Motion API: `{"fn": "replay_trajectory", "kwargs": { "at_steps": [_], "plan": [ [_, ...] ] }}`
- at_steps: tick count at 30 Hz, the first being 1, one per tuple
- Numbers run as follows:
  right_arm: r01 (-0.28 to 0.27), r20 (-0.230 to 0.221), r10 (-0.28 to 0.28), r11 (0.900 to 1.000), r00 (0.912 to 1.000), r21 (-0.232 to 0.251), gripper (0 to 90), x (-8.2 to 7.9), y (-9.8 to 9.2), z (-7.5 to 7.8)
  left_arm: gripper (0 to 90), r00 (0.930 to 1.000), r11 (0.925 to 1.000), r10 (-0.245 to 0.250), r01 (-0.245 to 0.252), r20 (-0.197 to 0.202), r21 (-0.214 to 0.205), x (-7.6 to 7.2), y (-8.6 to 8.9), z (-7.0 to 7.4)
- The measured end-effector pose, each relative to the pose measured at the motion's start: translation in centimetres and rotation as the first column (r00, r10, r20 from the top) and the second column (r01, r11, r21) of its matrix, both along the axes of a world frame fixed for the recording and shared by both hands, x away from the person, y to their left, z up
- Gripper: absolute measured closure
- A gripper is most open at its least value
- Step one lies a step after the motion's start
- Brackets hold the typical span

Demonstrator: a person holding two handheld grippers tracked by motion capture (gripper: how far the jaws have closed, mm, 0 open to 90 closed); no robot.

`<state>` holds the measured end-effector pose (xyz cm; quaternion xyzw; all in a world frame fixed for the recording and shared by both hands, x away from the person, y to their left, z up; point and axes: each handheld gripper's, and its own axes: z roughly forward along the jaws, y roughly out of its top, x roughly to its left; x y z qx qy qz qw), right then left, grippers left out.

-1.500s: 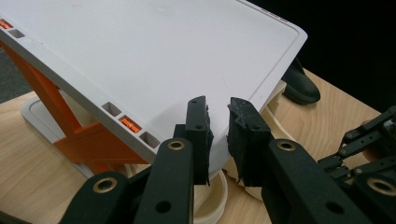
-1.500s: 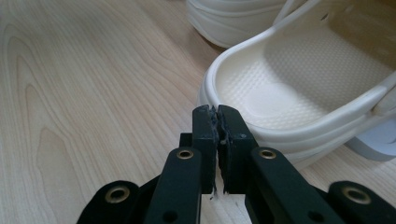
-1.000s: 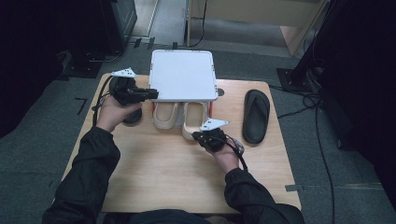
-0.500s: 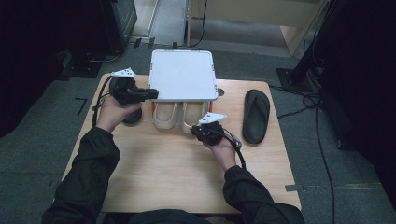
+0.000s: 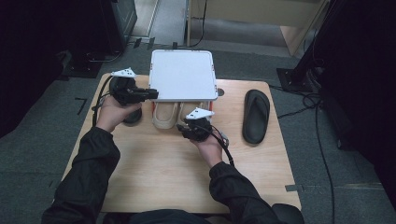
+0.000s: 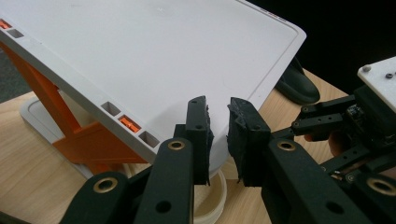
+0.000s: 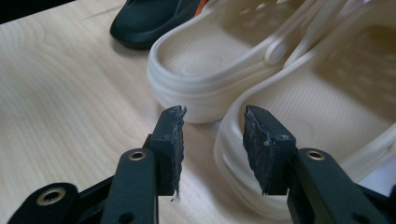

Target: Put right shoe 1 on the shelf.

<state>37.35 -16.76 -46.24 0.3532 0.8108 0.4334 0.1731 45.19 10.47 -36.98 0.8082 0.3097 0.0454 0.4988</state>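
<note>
The pair of cream clogs sits on the table under the white lid (image 5: 183, 74). Their toes are tucked beneath it and their heels poke out toward the person, so each shoe's long axis runs away from the person. The left gripper (image 5: 152, 94) is at the lid's left edge. In the left gripper view its jaws appear clenched on the rim of the tilted lid (image 6: 154, 60), propping it up over the orange hinge arm (image 6: 42, 98). The right gripper (image 5: 187, 123) is just at the heel of the right clog (image 5: 187, 111), with the left clog (image 5: 164, 116) touching or just beside that one. The right jaws have just been opening and stand released. In the right gripper view the table shows in the gap between them, and the near clog's heel rim (image 7: 243, 140) lies just ahead, toward the right-hand jaw, with no pad pressing on it. The second clog (image 7: 210, 70) lies beyond it. The right hand is clearly the nearer to both shoes, since the left is occupied with the lid. Judging from this, any further nudge or regrasp of the clogs would fall to the right gripper, which would work along the heel-to-toe line. 1 black sandal (image 5: 257, 116) lies well apart at the right.
</note>
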Motion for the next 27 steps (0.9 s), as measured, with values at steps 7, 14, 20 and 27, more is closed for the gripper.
{"fn": "replay_trajectory", "kwargs": {
  "at_steps": [7,14,20,27],
  "plan": [
    [0.034,-0.001,-0.034,0.998,0.9994,-0.053,62.0,1.1,0.2,-1.0,78.7,1.0,1.0,0.001,-0.001,0.0,0.002,0.0,0.0,0.0],
    [0.039,0.015,-0.038,0.9979,0.9992,-0.051,63.8,2.0,-1.1,-1.5,78.8,1.0,1.0,0.0,0.0,-0.001,0.0,0.0,0.0,0.0],
    [0.029,-0.038,-0.028,0.9993,0.9989,0.022,56.3,1.7,-1.7,-1.1,78.2,0.9999,1.0,0.006,-0.006,-0.012,-0.006,0.0,0.0,0.0],
    [-0.016,-0.055,0.018,0.9991,0.9983,0.039,56.2,0.3,-3.0,0.0,69.0,0.9991,0.9998,0.013,-0.013,-0.041,-0.018,-0.1,0.4,0.5]
  ]
}}
